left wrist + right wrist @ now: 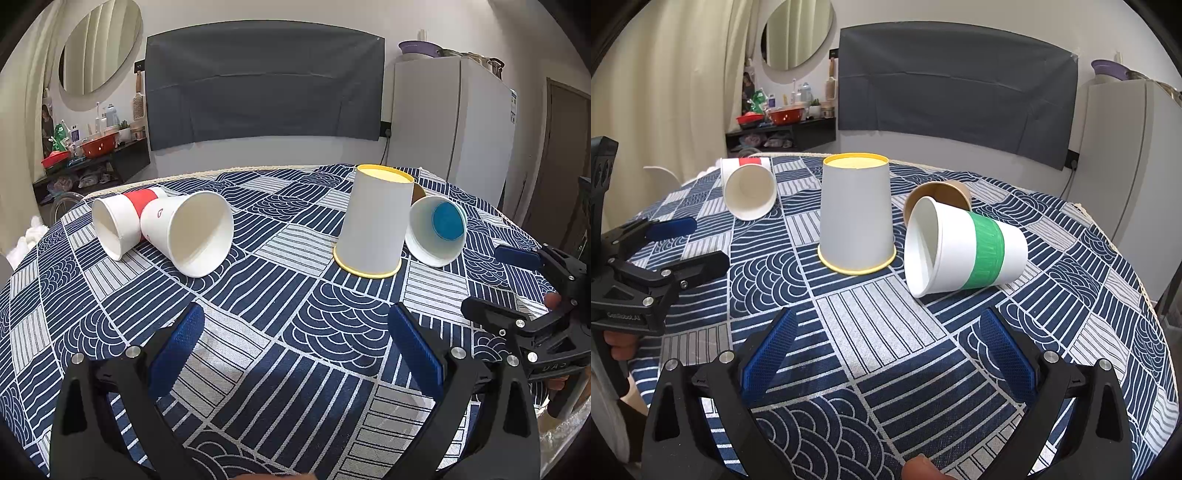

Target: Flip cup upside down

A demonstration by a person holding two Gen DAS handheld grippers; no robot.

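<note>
A white cup with a yellow rim (375, 225) stands upside down on the patterned tablecloth (280, 354); it also shows in the right wrist view (855, 214). Beside it lies a white cup with a green band (964, 247), seen with a blue bottom in the left wrist view (437, 230). A brown cup (938, 195) lies behind it. Two white cups lie on their sides at the left, one plain (192, 232) and one with a red band (118, 225). My left gripper (295, 332) is open and empty. My right gripper (886, 336) is open and empty.
A fridge (454, 122) stands behind the table at the right. A dark panel (262, 81) hangs on the far wall. A shelf with kitchenware (85, 147) is at the left. The table's far edge (221, 171) runs behind the cups.
</note>
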